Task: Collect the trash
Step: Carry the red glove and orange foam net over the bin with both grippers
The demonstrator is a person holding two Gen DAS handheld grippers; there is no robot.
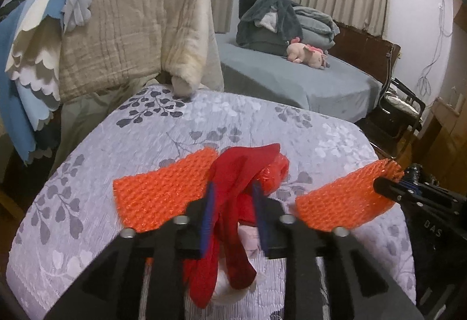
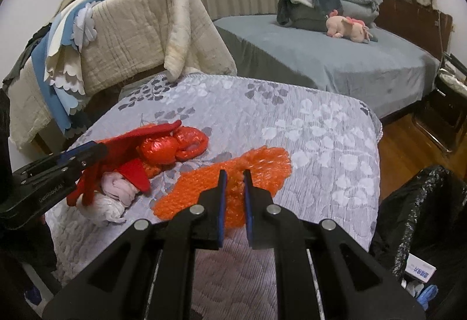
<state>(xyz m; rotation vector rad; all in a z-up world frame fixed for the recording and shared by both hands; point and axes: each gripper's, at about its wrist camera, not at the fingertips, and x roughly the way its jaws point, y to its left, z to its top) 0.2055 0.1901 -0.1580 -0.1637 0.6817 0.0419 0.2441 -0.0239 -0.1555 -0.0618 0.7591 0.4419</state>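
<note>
On the floral grey bedspread (image 1: 181, 127) lies a red plastic wrap (image 1: 242, 171) over a red bubble-wrap bundle (image 2: 172, 145) and a white crumpled wad (image 2: 111, 203). My left gripper (image 1: 233, 191) straddles the red wrap with its jaws apart; the wrap hangs loose between the pads. A flat orange bubble-wrap sheet (image 1: 157, 191) lies to its left. My right gripper (image 2: 235, 177) is shut on a second orange bubble-wrap sheet (image 2: 256, 168) and holds one edge of it lifted off the spread. In the left wrist view that right gripper (image 1: 382, 184) shows at the right with its sheet (image 1: 344, 203).
A black trash bag (image 2: 423, 203) stands open off the bedspread's right edge, with a small white box (image 2: 420, 270) beside it. Quilts (image 1: 140, 37) hang over a frame at the back left. Behind are a grey bed (image 2: 335, 63) with a pink plush toy (image 2: 347, 26), and wooden floor (image 2: 408, 142).
</note>
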